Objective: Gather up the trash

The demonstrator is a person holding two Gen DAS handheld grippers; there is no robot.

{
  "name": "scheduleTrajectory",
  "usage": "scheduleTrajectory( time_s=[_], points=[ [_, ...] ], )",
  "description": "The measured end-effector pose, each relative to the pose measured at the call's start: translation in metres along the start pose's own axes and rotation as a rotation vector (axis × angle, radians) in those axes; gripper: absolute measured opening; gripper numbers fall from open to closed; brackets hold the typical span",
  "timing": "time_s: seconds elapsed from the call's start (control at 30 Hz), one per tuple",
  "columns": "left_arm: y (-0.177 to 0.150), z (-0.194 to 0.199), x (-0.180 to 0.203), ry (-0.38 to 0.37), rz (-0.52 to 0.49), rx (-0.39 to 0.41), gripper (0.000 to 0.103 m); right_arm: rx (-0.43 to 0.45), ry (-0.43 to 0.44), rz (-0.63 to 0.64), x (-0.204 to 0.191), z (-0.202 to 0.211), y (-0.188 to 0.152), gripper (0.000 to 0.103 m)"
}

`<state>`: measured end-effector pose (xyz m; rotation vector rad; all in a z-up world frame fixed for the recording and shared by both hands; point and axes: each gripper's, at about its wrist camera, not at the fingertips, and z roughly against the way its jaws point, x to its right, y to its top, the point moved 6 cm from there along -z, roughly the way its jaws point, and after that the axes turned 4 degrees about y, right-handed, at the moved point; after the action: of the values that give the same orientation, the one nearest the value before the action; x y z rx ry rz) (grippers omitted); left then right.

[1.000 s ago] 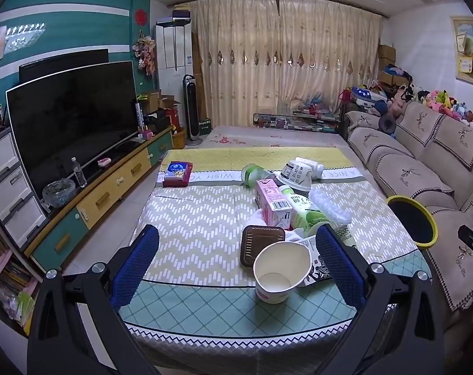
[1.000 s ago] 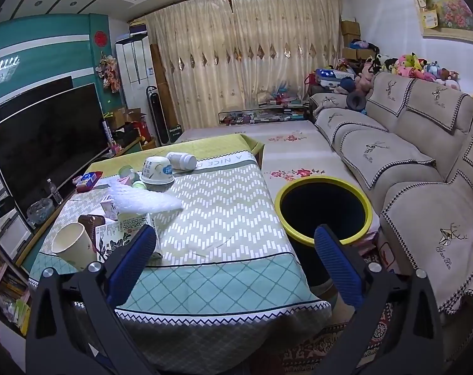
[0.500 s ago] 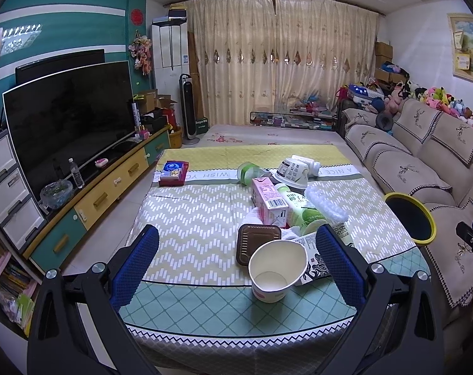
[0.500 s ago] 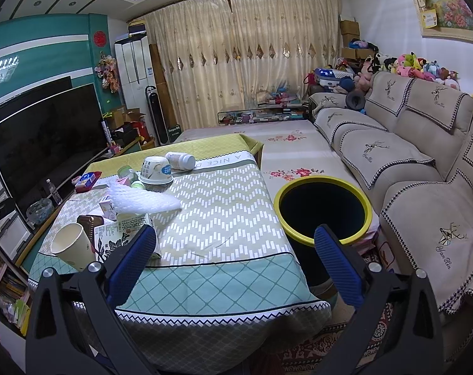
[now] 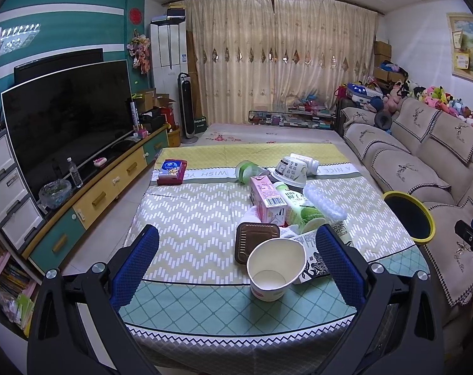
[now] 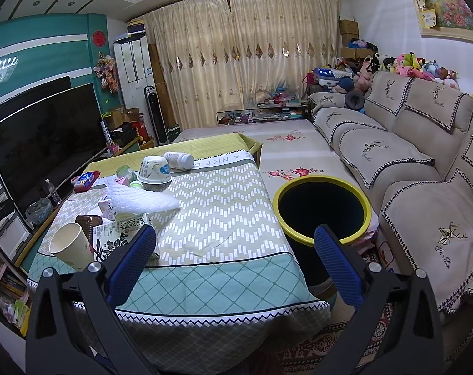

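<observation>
My left gripper jaws wide open, empty, aimed at paper cup on near bench edge. Right gripper also open, empty, near bin. Must close gently on rim, cup crushes easily.

Both views are evenly, softly lit from overhead, with daylight glowing through the closed curtains. Shadows are faint. The television screen shows dull reflections. Focus is sharp centrally; fisheye distortion bends straight lines, and the corners vignette to black.
</observation>
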<state>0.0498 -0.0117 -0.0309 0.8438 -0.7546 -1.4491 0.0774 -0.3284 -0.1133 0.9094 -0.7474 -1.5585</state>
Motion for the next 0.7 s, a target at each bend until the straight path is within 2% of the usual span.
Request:
scheduleTrajectory(
  time_s=[0.7],
  points=[
    [-0.0021, -0.0008, 0.0042, -0.005, -0.004, -0.007, 0.099, -0.007, 0.0, -0.003, 0.0046, -0.004, -0.0044, 0.097]
  ],
)
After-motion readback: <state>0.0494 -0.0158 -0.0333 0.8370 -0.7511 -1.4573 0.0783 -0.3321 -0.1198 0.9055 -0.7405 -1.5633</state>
